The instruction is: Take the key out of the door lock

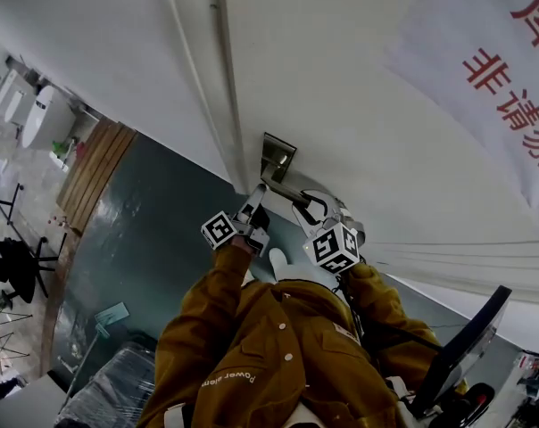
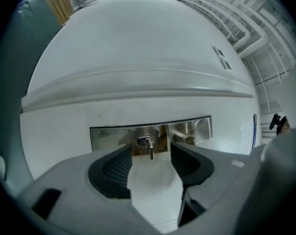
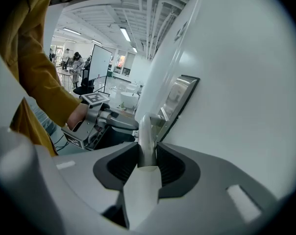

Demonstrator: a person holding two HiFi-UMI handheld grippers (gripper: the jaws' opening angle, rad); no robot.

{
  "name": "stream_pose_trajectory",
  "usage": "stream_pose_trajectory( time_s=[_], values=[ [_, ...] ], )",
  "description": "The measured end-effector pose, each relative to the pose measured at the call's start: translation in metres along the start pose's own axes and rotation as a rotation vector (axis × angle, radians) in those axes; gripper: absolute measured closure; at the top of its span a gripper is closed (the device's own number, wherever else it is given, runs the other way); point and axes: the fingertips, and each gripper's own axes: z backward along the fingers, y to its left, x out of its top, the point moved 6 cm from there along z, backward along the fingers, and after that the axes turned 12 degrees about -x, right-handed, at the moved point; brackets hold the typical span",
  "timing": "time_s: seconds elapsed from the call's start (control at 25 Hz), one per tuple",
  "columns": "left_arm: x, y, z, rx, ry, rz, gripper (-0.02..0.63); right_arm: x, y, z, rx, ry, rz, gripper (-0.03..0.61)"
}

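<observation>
At centre of the left gripper view, the left claw (image 2: pixel 151 155) stands wide open, its two dark pads apart and pressing on nothing. Just ahead of their tips, in line with the gap, the key (image 2: pixel 150 146) sits in the cylinder of the steel lock plate (image 2: pixel 109 133) on the white door (image 2: pixel 138 58), its free end hanging down; neither pad touches it. Low in the right gripper view, the right claw (image 3: pixel 148 153) is closed on the door handle (image 3: pixel 145 129), both pads pressed against the metal lever. That view also shows the left claw (image 3: pixel 106 117) from the side, at middle left, up near the lock plate (image 3: pixel 180 99), but the key cannot be made out there. Only the head view takes in both claws together below the plate (image 1: pixel 277 157), left claw (image 1: pixel 254 214) beside right claw (image 1: pixel 310 210), and a notice with red characters (image 1: pixel 493 69) at upper right
</observation>
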Motion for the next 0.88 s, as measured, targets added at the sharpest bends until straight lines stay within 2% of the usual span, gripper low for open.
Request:
stream_pose_trajectory(
  time_s=[0.16, 0.24, 0.32, 0.68, 0.88],
  values=[
    [-0.003, 0.009, -0.005, 0.009, 0.004, 0.007, 0.442, 0.0, 0.0, -0.001, -0.004, 0.002, -0.001, 0.449],
    [-0.002, 0.009, -0.007, 0.007, 0.005, 0.001, 0.535, 0.0, 0.0, -0.001, -0.006, 0.004, -0.001, 0.449],
    [-0.002, 0.008, -0.008, 0.002, 0.002, 0.003, 0.583, 0.0, 0.0, -0.001, -0.007, 0.005, -0.002, 0.449],
    [-0.004, 0.007, -0.006, 0.011, 0.002, 0.041, 0.591, -0.002, -0.002, -0.002, -0.017, 0.024, 0.007, 0.448],
    [-0.014, -0.007, 0.019, 0.023, 0.002, 0.052, 0.595, -0.002, -0.001, -0.002, -0.016, 0.031, 0.01, 0.448]
  ],
)
